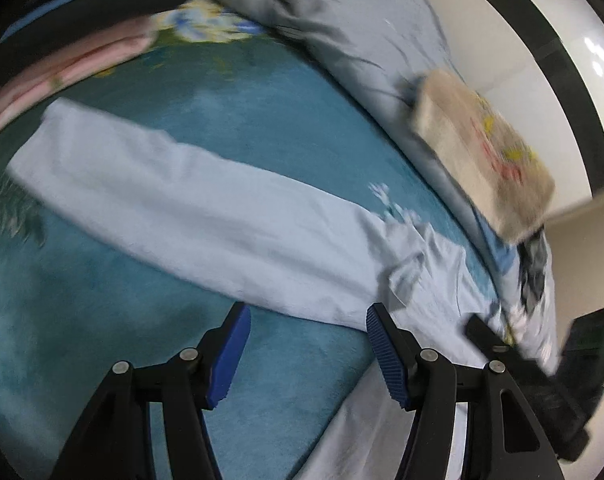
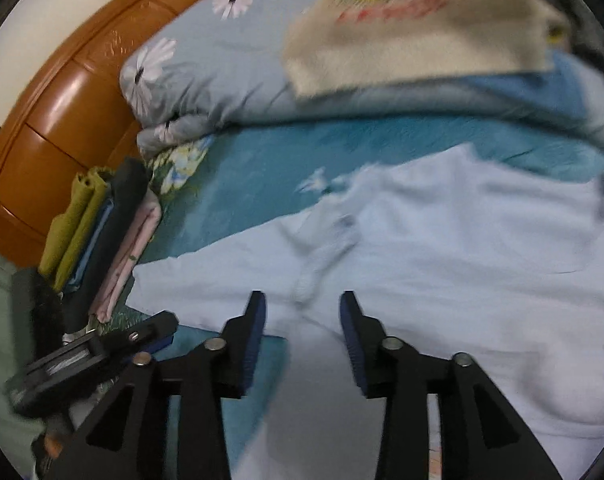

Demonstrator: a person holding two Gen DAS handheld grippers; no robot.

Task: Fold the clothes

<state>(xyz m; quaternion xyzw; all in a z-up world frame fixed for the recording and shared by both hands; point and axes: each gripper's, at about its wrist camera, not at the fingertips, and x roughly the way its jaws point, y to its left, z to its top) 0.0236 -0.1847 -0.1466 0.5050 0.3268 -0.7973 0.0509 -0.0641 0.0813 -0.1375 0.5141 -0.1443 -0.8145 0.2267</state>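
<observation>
Left wrist view: our left gripper [image 1: 307,354] is spread wide, holding nothing, above the teal bed [image 1: 262,128]. The pale blue garment [image 1: 190,216] lies flat ahead, its sleeve stretched out leftward.

Right wrist view: our right gripper [image 2: 302,336] is spread too, empty, over the same pale blue garment [image 2: 441,248]. Folded clothes [image 2: 102,240] are stacked at left.

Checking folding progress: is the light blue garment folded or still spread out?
Spread out: the light blue garment lies open across the bed, one sleeve stretched out long.
</observation>
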